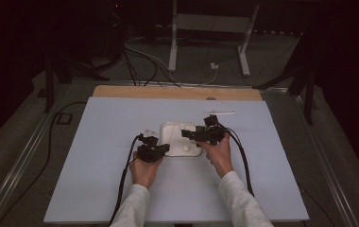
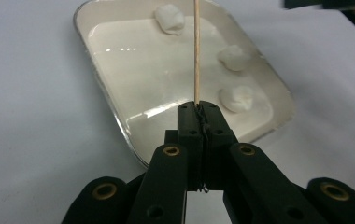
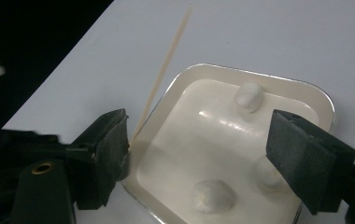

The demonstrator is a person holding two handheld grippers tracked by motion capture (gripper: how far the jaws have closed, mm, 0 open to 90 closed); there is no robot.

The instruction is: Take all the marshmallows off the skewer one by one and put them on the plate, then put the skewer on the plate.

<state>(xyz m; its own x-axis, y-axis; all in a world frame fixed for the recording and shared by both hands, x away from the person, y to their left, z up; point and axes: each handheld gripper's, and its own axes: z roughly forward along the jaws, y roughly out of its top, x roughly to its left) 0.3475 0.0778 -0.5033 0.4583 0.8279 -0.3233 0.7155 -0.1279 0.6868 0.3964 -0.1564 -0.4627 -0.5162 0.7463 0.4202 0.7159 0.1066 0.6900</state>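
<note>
The left gripper (image 2: 198,109), clamped on the skewer (image 2: 196,51), should aim squarely at a marshmallow (image 2: 235,99) in the tray (image 2: 119,121), while the right gripper (image 3: 199,154) stands apart, empty, above it.

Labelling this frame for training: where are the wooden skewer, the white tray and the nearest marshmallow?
wooden skewer (image 2: 196,56), left gripper view, mid-shaft.
white tray (image 2: 102,88), left gripper view, left rim.
marshmallow (image 2: 237,98), left gripper view, its top.

Over the white tray (image 3: 323,100) the right gripper (image 3: 199,154) hangs with its jaws spread wide, nothing between the pads. Three white lumps (image 3: 249,97) lie inside the tray. A thin wooden skewer (image 3: 164,65) slants up past the tray's left rim.
</note>
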